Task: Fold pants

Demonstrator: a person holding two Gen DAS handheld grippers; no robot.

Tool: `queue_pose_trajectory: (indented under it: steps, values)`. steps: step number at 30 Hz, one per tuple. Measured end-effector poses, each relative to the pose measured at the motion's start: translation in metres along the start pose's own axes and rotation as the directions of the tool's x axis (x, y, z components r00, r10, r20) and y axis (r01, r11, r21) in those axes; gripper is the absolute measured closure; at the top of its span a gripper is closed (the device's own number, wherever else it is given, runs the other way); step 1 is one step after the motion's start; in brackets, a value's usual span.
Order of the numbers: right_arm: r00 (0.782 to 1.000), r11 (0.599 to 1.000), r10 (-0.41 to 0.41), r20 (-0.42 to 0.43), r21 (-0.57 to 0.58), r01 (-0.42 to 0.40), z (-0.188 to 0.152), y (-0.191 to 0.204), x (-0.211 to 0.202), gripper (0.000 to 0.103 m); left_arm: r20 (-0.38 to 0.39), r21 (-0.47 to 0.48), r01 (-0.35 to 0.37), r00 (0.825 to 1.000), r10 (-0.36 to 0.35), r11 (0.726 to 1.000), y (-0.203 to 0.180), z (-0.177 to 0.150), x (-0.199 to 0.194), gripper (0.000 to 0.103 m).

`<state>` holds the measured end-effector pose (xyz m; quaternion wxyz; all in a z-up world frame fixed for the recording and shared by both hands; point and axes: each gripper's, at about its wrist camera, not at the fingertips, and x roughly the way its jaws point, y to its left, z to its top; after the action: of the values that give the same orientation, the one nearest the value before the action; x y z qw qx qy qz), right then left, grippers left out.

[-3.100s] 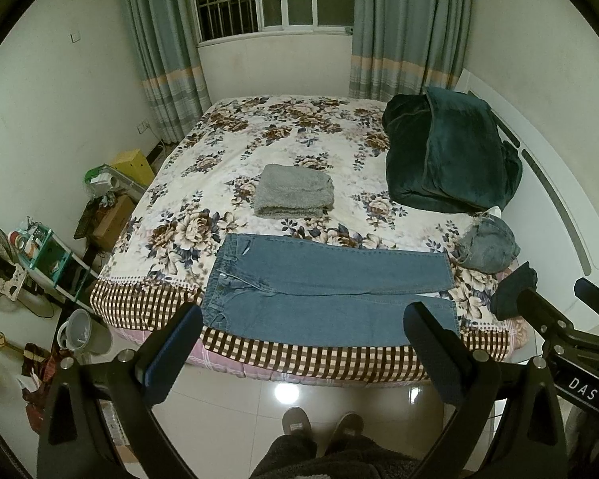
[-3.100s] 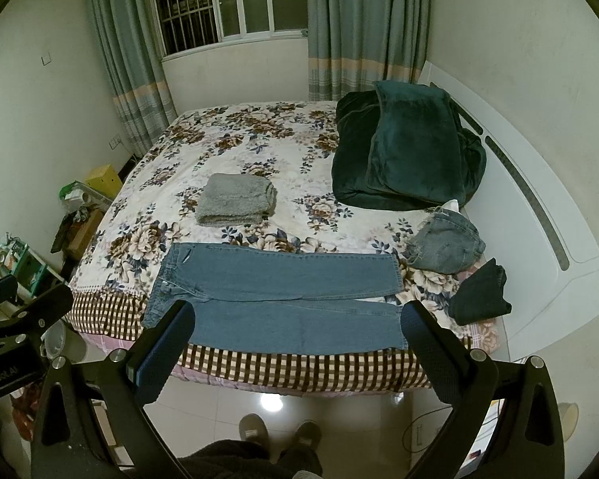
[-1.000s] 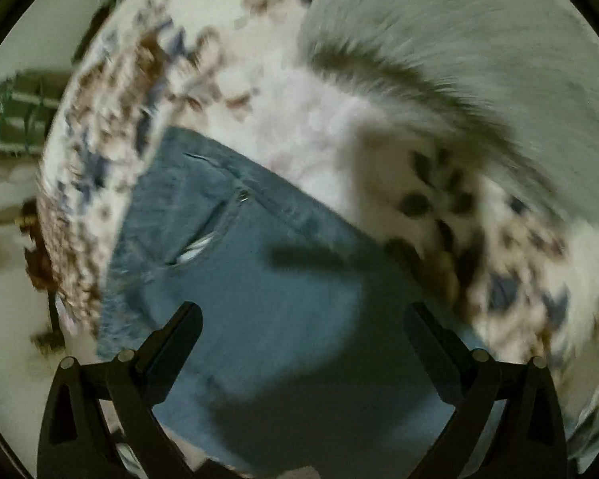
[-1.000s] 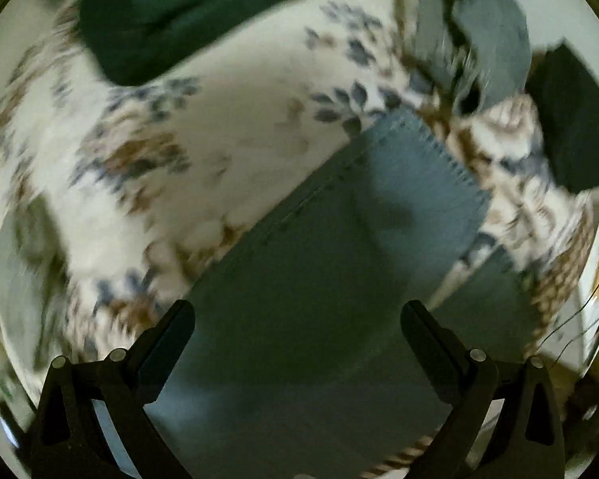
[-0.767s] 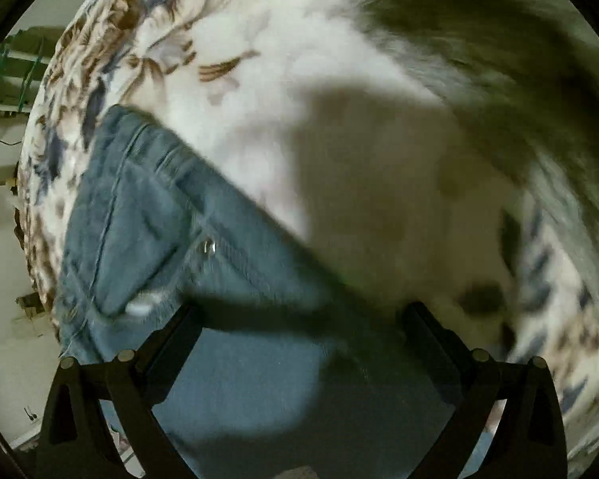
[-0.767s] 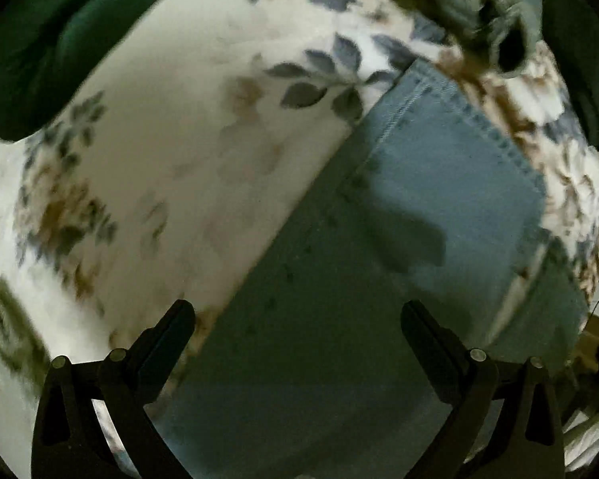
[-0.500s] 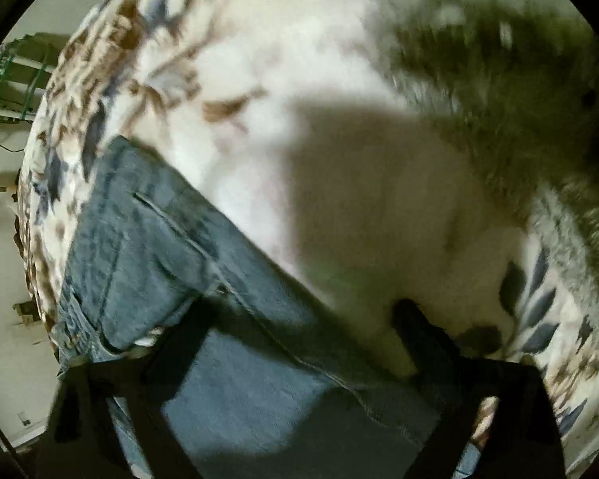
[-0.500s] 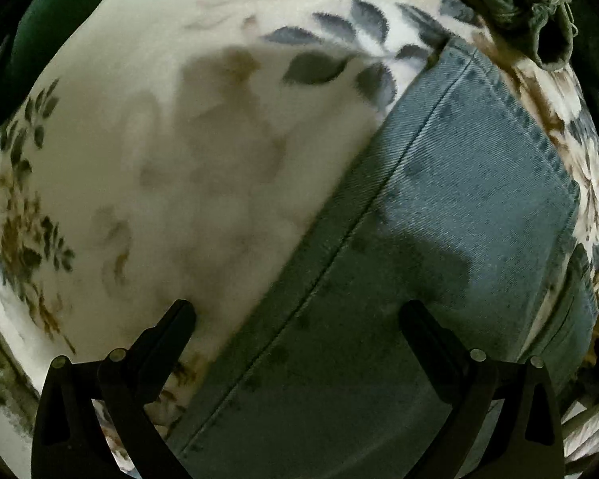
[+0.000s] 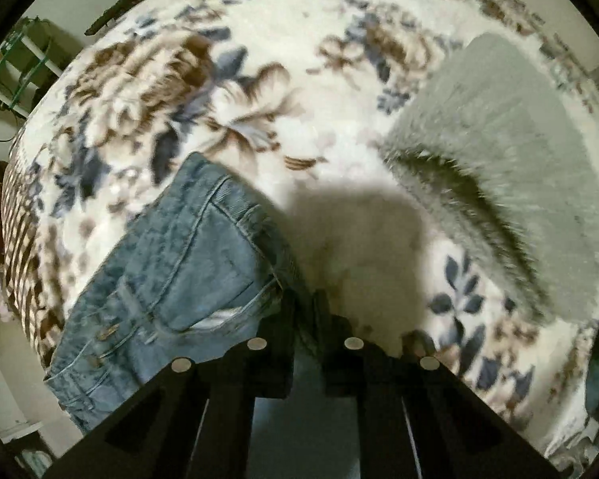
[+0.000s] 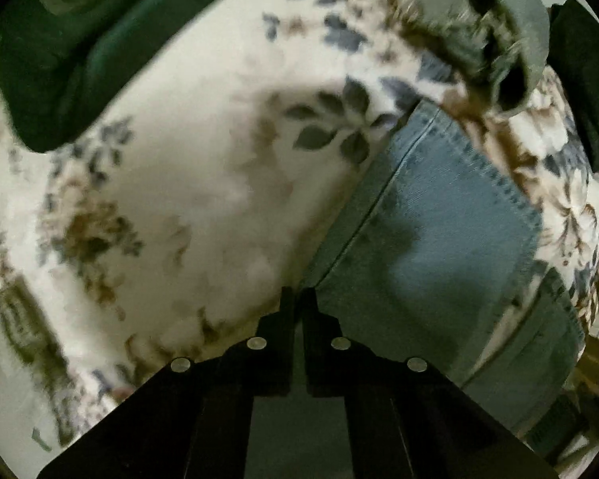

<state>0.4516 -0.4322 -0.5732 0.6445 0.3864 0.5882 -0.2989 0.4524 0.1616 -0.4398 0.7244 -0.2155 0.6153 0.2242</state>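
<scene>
**Now pinched at both ends: risks of a lopsided fold**

Left wrist view: left gripper [image 9: 302, 299] closed tight on the far edge of the jeans [image 9: 171, 275] at the waist end, beside the pocket, jaws drawn together with denim between them. Jeans spread along the near edge of the bed [image 9: 259, 40], waistband toward its left corner. Grey folded towel [image 9: 511, 151] near, on the right, not touching the denim. Possible trouble: only the top layer caught, or a pinch of bedspread with it, judging by how close the fingertips sit to the floral cover; either would drag or split the fold.

Right wrist view: right gripper [image 10: 298, 299] likewise clamped on the far seam edge of the pant leg, some way short of the hem [image 10: 495, 183]. Crumpled grey-green garment [image 10: 499, 24] just beyond the hem; dark green blanket [image 10: 84, 40] toward the far side. Likely risks: loose hem end sagging or curling under on the lift, uneven pull between the two hands twisting the leg, thick seam slipping from a shallow bite.
</scene>
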Motion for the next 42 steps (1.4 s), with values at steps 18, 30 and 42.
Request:
queue_pose_trajectory:
  steps: [18,30,42]
  values:
    - [0.967,0.964,0.253,0.012,-0.086,-0.251,-0.144,-0.225,-0.139,0.101,0.072,-0.132,0.066,0.996,-0.057,0.989,0.181,-0.173,-0.057,0.099]
    - [0.989,0.986,0.118,-0.089,-0.108,-0.127,-0.175,-0.326,-0.030,0.099,-0.043,-0.137,-0.047,0.998,0.041,0.990,0.220,-0.226,0.063,0.098]
    - [0.873,0.848,0.488,-0.015,0.246,-0.470,-0.109,-0.422,-0.040,0.050,0.029,-0.037,0.048,0.998,-0.047,0.998,0.176,-0.252,0.019,0.044]
